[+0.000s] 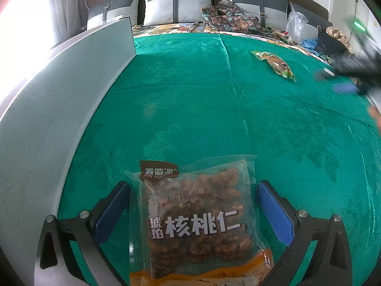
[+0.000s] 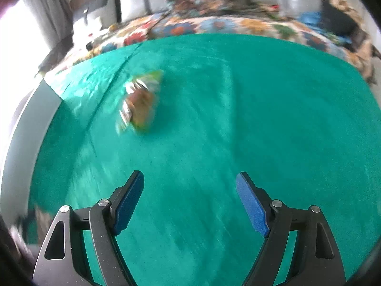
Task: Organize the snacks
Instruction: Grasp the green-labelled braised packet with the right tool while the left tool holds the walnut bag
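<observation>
Here my left hand-held gripper (image 1: 194, 205) straddles the walnut packet (image 1: 198, 219), jaws spread; my right hand-held gripper (image 2: 190, 199) gapes empty over the green bedspread (image 2: 238, 119).

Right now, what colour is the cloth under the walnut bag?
Green, with a faint leafy pattern. The cloth under the walnut bag shows best in the left wrist view.
</observation>
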`<move>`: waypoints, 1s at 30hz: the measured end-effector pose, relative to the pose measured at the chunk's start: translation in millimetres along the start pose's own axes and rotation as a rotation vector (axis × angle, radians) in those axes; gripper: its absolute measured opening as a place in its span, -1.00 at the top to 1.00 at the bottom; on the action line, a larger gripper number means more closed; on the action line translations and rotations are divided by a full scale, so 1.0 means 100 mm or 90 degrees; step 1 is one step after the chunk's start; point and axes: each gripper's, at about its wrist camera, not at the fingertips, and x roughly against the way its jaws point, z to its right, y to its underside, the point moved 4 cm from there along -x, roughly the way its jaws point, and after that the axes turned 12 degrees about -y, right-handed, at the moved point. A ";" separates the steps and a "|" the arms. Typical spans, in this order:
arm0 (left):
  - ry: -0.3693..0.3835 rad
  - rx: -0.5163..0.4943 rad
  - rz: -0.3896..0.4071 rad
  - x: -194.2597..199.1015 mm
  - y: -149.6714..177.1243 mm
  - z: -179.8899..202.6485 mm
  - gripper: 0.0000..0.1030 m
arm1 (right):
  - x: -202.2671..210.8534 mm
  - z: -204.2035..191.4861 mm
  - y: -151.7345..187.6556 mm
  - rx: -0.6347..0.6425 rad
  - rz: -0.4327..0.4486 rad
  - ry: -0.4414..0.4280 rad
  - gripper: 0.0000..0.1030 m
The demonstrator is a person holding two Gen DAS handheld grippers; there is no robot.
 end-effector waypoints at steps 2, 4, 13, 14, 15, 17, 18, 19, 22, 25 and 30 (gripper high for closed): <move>0.000 0.000 0.000 0.00 0.00 0.00 -1.00 | -0.24 -0.12 -0.24 -0.005 -0.013 -0.003 -0.60; 0.000 0.000 0.000 0.00 0.00 0.00 -1.00 | -0.45 -0.24 -0.43 -0.015 -0.023 -0.007 -0.60; 0.000 0.000 0.000 0.00 0.00 0.00 -1.00 | -0.95 -0.52 -0.68 0.028 -0.062 0.040 -0.60; 0.000 0.000 0.000 0.00 0.00 0.00 -1.00 | -0.95 -0.52 -0.68 0.034 -0.062 0.045 -0.56; 0.000 0.000 0.000 0.00 0.00 0.00 -1.00 | -0.94 -0.52 -0.68 0.040 -0.064 0.048 -0.51; 0.000 0.000 0.000 0.00 0.00 0.00 -1.00 | -0.89 -0.52 -0.67 0.063 -0.064 0.068 -0.15; 0.000 0.000 0.000 0.00 0.00 0.00 -1.00 | -0.88 -0.50 -0.65 0.063 -0.071 0.065 -0.15; 0.000 0.000 0.000 0.00 0.00 0.00 -1.00 | -0.85 -0.49 -0.63 0.064 -0.070 0.056 -0.14; 0.001 0.000 0.000 0.00 0.00 0.00 -1.00 | -0.76 -0.50 -0.47 0.075 -0.082 0.039 -0.13; 0.001 0.000 0.000 0.00 0.00 -0.01 -1.00 | -0.64 -0.56 -0.23 0.094 -0.092 0.016 -0.14; 0.001 0.000 0.000 0.00 0.00 -0.01 -1.00 | -0.26 -0.56 0.45 0.136 -0.103 -0.002 -0.14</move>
